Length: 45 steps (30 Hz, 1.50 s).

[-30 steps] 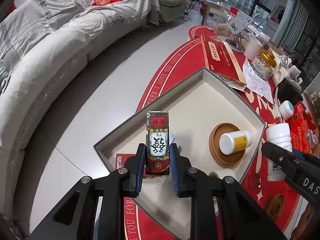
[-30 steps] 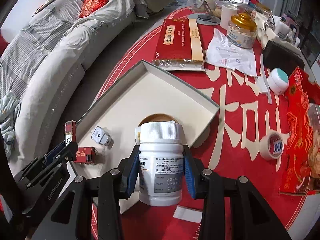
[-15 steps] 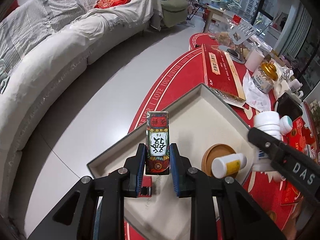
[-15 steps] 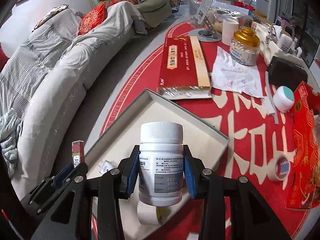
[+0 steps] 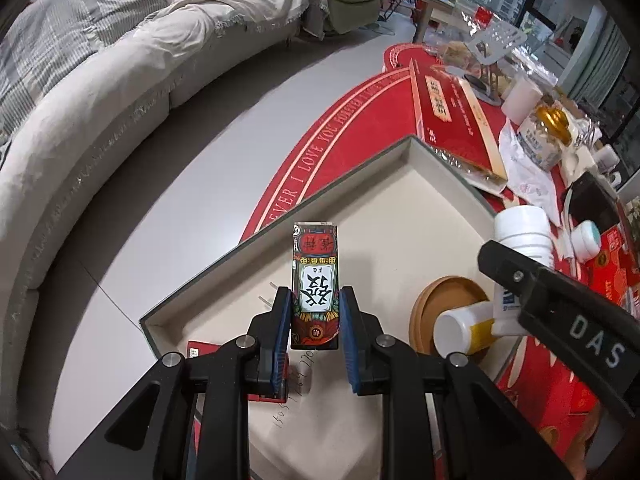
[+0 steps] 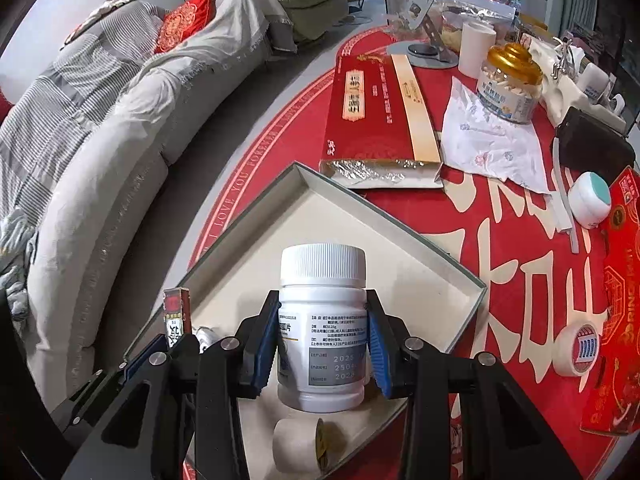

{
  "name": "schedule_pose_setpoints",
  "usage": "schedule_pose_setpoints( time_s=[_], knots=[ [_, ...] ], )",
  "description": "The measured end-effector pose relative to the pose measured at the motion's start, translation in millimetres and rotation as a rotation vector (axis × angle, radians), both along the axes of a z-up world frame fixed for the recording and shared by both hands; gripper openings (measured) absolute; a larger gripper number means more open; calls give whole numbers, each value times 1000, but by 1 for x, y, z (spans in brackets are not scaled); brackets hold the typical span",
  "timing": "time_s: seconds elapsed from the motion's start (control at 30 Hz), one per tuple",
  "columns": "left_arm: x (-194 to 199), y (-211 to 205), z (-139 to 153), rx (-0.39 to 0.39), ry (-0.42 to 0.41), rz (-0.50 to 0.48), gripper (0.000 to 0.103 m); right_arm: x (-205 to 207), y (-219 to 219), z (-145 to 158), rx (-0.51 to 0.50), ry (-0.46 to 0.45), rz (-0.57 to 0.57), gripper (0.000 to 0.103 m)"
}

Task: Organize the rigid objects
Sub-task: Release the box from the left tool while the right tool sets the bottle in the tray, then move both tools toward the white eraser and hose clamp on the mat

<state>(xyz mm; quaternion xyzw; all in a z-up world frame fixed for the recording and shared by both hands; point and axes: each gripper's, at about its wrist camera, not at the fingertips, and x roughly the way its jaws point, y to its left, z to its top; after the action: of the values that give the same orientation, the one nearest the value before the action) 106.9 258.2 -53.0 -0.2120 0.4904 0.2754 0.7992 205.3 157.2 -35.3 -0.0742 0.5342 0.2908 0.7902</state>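
My left gripper point(image 5: 315, 320) is shut on a small red patterned card box point(image 5: 315, 280) and holds it upright above the shallow beige tray point(image 5: 400, 208). My right gripper point(image 6: 322, 340) is shut on a white pill bottle point(image 6: 322, 320), held upright above the tray point(image 6: 400, 256). In the tray a small yellow-labelled bottle point(image 5: 464, 326) lies on its side on a round wooden coaster point(image 5: 444, 292). A second red box point(image 5: 200, 350) lies flat near the tray's front corner, partly hidden by my fingers. The card box also shows in the right wrist view point(image 6: 176, 316).
The tray sits on a red mat. A long red gift box point(image 6: 376, 116), a gold-lidded jar point(image 6: 510, 84), a white tissue packet point(image 6: 488, 140), a teal-lidded pot point(image 6: 590, 200), a tape roll point(image 6: 578, 348) and a red carton point(image 6: 618, 320) lie beyond. A grey sofa point(image 5: 100, 80) stands at the left.
Both grippers have risen and pulled back with their loads still held. The tray now looks smaller and further below; the white bottle sits higher above the coaster.
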Motion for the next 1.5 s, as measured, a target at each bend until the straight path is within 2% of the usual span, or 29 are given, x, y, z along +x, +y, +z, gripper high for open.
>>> schedule_pose_setpoints(
  time_s=[0.03, 0.1, 0.13, 0.17, 0.2, 0.27, 0.33, 0.43, 0.5, 0.6, 0.8, 0.9, 1.1, 1.23, 1.5],
  knots=[
    [1, -1, -2, -2, 5, -3, 28, 0, 1, -3, -2, 12, 2, 41],
    [1, -1, -3, -13, 5, -9, 54, 0, 1, -7, -15, 24, 3, 43],
    [1, -1, -3, -19, 2, -9, 81, 0, 0, -8, -17, 27, 0, 57],
    [-2, -2, -3, -26, -9, -7, 87, 0, -2, -8, -15, 29, -1, 71],
    [-4, -2, -1, -34, -21, -11, 87, 0, -4, -7, -9, 26, -3, 93],
    [-4, -4, -1, -28, -1, -19, 90, -2, -10, -1, 19, -5, -2, 95],
    [-6, -6, 0, -7, 9, -22, 101, -4, -11, 2, 7, -9, 3, 95],
    [-12, -9, 6, 33, -4, -7, 103, -5, -18, 2, 44, 47, 8, 95],
    [-15, -9, 9, 34, -9, 1, 103, -7, -23, 2, 64, 84, -6, 103],
    [-20, -9, 13, 51, -8, 15, 103, -9, -28, 3, 67, 122, -22, 103],
    [-31, -14, 21, 88, 4, 47, 103, -23, -30, 13, 41, 72, 2, 103],
    [-34, -14, 23, 78, 21, 52, 103, -29, -30, 18, 29, 49, 17, 103],
    [-40, -21, 29, 86, 37, 42, 103, -41, -30, 21, -12, 61, 51, 103],
    [-45, -27, 31, 102, 45, 25, 103, -47, -34, 20, -6, 104, 56, 103],
    [-53, -35, 35, 104, 57, 14, 103, -57, -41, 24, -29, 108, 56, 103]
  ],
)
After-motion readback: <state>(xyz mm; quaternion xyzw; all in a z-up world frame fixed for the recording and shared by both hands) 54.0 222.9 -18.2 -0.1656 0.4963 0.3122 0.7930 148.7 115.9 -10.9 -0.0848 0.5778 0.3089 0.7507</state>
